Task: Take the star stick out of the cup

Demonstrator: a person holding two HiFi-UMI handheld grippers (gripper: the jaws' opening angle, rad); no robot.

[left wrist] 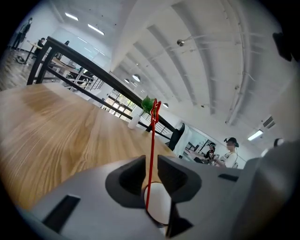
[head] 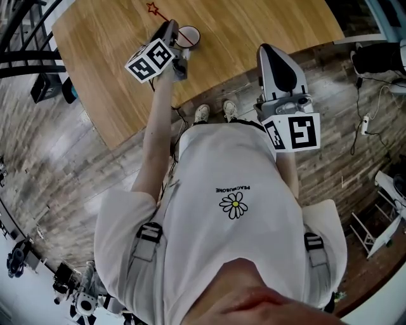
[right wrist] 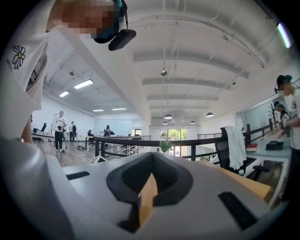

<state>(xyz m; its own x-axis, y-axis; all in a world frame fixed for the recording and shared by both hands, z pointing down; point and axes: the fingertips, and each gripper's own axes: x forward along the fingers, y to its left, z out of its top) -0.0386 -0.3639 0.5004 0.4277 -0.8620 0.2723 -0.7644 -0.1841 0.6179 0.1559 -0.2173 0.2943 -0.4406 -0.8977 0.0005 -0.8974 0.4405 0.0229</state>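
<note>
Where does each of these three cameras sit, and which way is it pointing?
Head view: on the person's head, facing steeply down at the table, cup and star stick; shows shirt, shoes, left gripper and right gripper.
Left gripper view: rides the left gripper, looking along its jaws across the table; the star stick stands between them.
Right gripper view: rides the right gripper, facing a railing; jaws together, shirt at left.
Shared: head and left gripper views both show star stick and cup.

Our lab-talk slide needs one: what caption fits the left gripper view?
Left gripper with its jaws either side of the red star stick poking out of the cup on a wooden table.
</note>
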